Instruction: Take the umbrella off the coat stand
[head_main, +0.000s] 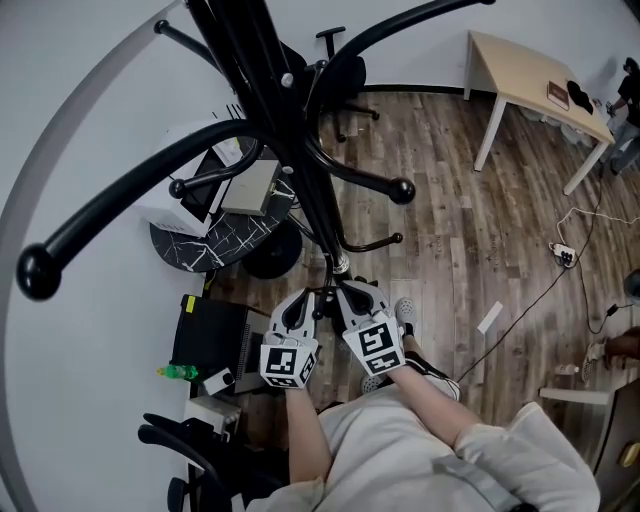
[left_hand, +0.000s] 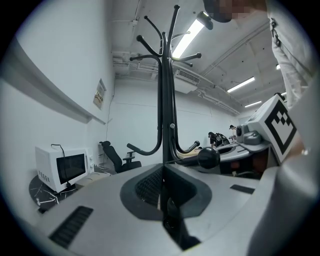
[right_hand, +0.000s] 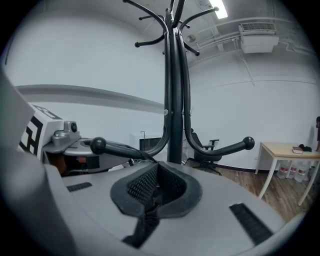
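umbrella (head_main: 337, 268): taken to be the slim dark length held upright against coat stand (head_main: 250, 80) pole | left gripper (head_main: 308, 300) and right gripper (head_main: 350, 295) jaws clamped on it, side by side, equally near | lift judged upward along pole

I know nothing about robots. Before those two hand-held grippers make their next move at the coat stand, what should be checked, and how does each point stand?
1. Umbrella found on the coat stand: cannot tell; everything along it is black.
2. Left hand-held gripper closed: ok, jaws together.
3. Right hand-held gripper closed: ok, jaws together.
4. Anything actually pinched: cannot tell.
5. Hooks out of the way: not ok; a knob-ended hook juts out right beside both grippers.
6. Room to step back: not ok; a black chair stands close at the person's left.
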